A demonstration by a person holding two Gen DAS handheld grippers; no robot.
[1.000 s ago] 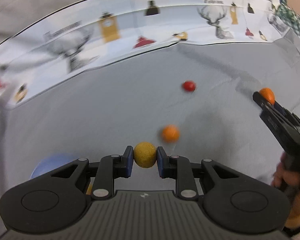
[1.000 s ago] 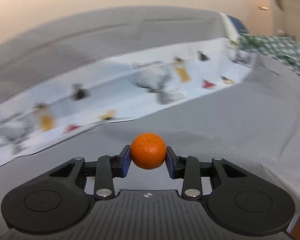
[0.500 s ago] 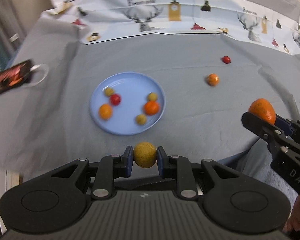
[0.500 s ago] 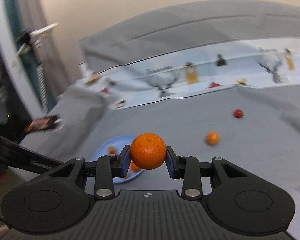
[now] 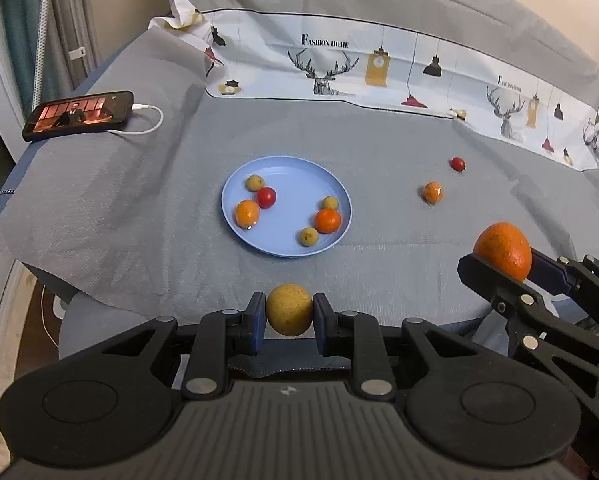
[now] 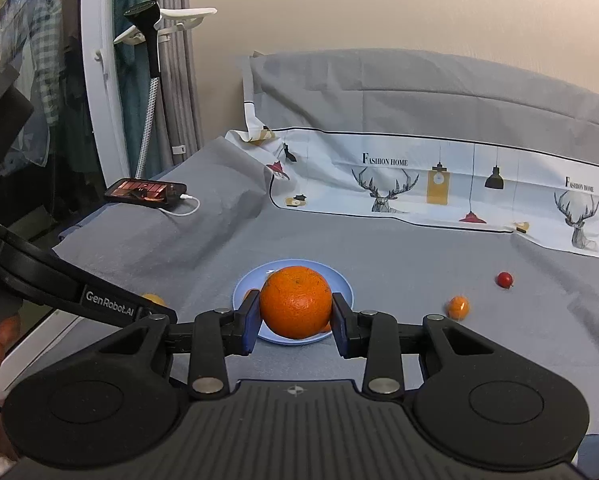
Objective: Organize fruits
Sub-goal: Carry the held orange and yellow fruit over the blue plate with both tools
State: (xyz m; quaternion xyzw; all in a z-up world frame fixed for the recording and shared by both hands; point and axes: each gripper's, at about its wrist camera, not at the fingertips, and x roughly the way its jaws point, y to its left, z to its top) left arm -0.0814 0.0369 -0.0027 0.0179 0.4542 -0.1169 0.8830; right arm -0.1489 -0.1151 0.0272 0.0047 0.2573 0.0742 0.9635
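My left gripper (image 5: 289,316) is shut on a round yellow-brown fruit (image 5: 289,309), held above the near edge of the grey cloth. My right gripper (image 6: 295,312) is shut on a large orange (image 6: 296,301); it also shows at the right of the left wrist view (image 5: 503,250). A blue plate (image 5: 287,170) lies ahead at mid-cloth with several small fruits: oranges, yellow ones and a red one. In the right wrist view the plate (image 6: 345,284) is mostly hidden behind the orange. A small orange (image 5: 432,192) and a small red fruit (image 5: 457,163) lie loose on the cloth to the right.
A phone (image 5: 79,114) on a white charging cable lies at the far left of the cloth. A white printed sheet (image 5: 379,68) runs along the back. The cloth's left edge (image 5: 3,216) drops off to the floor. A stand and curtain (image 6: 151,80) are far left.
Both grippers pulled back and turned left, so the plate, phone and whole cloth came into view. Each still holds its fruit.
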